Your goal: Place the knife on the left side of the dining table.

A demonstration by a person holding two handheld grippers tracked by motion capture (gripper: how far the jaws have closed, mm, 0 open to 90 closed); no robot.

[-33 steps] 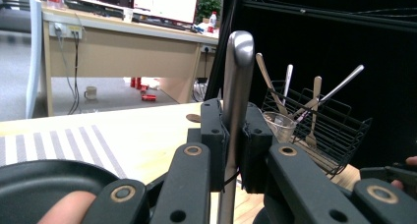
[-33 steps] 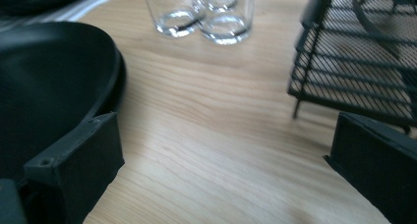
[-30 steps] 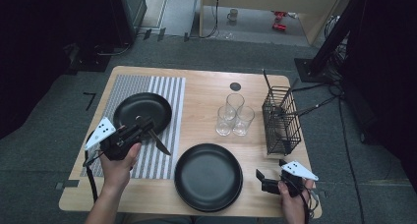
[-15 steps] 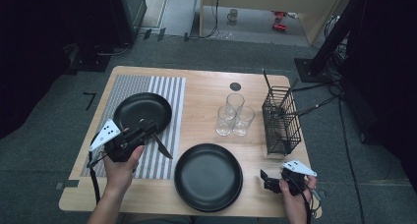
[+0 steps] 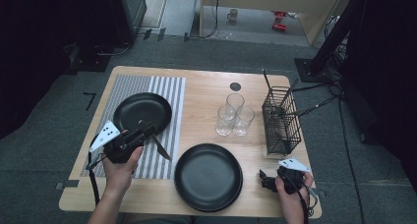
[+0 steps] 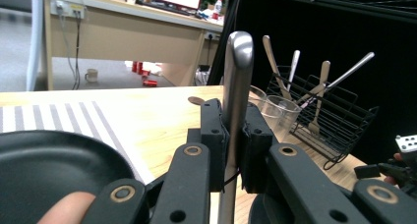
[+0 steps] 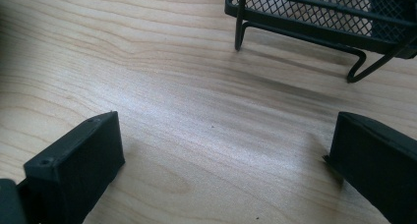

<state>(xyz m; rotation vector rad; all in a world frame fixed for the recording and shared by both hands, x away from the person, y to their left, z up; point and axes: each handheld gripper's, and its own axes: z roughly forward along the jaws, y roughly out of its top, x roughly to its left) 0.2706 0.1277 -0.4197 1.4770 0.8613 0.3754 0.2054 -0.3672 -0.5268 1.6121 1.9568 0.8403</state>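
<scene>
high view: left claw [image 5: 146, 131], clamped on knife [image 5: 160, 146], has drifted nearer over striped placemat [image 5: 167, 94] beside black plate [image 5: 142, 111]; placement pending. right claw [image 5: 265, 180] wide, empty.

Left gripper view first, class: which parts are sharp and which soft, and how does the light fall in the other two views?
Left gripper view: the knife catches a bright highlight, the cutlery basket behind is slightly soft. Right gripper view: the table shows pale sheen, its near edge blurred. High view: the table is evenly lit, the surroundings dark.
</scene>
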